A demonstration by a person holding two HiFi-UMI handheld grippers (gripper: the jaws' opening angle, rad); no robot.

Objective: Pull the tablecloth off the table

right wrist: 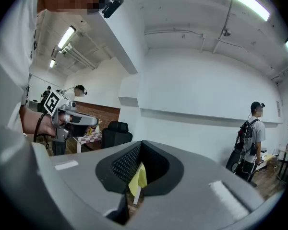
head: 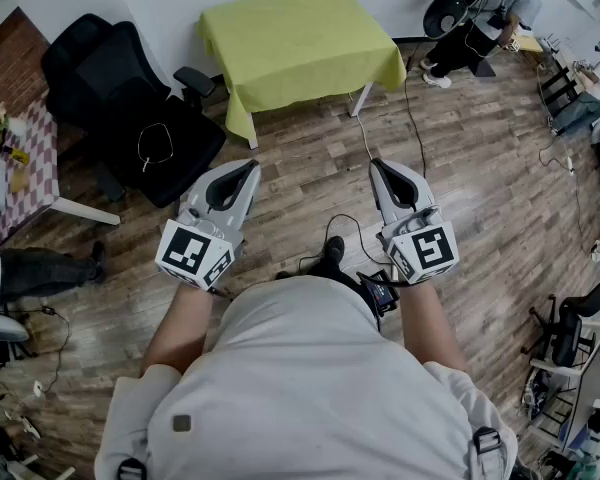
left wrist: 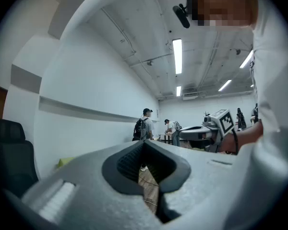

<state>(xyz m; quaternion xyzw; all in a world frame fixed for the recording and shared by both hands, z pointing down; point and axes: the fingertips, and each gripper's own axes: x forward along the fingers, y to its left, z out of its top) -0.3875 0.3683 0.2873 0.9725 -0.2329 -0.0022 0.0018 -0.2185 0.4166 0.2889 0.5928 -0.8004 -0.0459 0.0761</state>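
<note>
Up at 12 o'clock the yellow-green tablecloth [head: 300, 38] drapes the surface [head: 360, 99], well clear of left tongs [head: 246, 167] and right tongs [head: 380, 166], both shut and empty; I'd walk in, open up, pinch the near hem, pull level.

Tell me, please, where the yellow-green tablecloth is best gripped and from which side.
Probably the hem hanging over the near edge of the tablecloth, approached from the person's side. There the cloth drapes free below the tabletop, so jaws can pinch a loose fold and pull it straight back. The left gripper and right gripper are both shut and would need opening first.
</note>
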